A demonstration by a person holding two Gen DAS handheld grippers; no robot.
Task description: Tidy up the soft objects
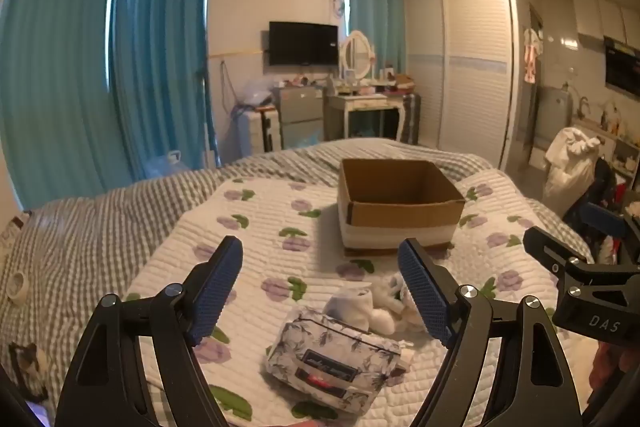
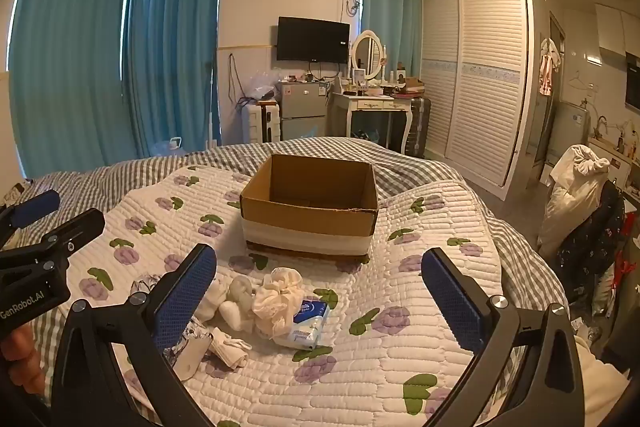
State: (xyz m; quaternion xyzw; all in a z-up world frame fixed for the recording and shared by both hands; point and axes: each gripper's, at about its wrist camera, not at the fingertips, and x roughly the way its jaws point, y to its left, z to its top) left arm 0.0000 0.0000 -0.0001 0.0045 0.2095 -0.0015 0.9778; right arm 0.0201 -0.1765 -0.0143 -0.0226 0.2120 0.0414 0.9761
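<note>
From the left wrist, the left gripper (image 1: 320, 283) hangs released and holding nothing, the floral pouch (image 1: 334, 359) just below its jaws and the cardboard box (image 1: 396, 207) beyond them looking empty. From the right wrist, the right gripper (image 2: 320, 291) is likewise spread and unloaded; the cream scrunchie (image 2: 276, 297), tissue pack (image 2: 306, 325) and white socks (image 2: 230, 345) lie between its jaws, so by my judgement nothing is sorted yet.

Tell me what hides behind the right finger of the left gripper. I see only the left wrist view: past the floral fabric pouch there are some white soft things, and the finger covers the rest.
Observer: The right wrist view shows a cream ruffled fabric scrunchie there, beside the white things.
Operator: Is anything more near it?
Observer: Yes, a blue and white plastic tissue pack lies on the bedcover, touching the scrunchie.
Operator: Is the right gripper open? I see only its side.
Observer: The right gripper is open, its fingers wide apart, and it holds nothing.
</note>
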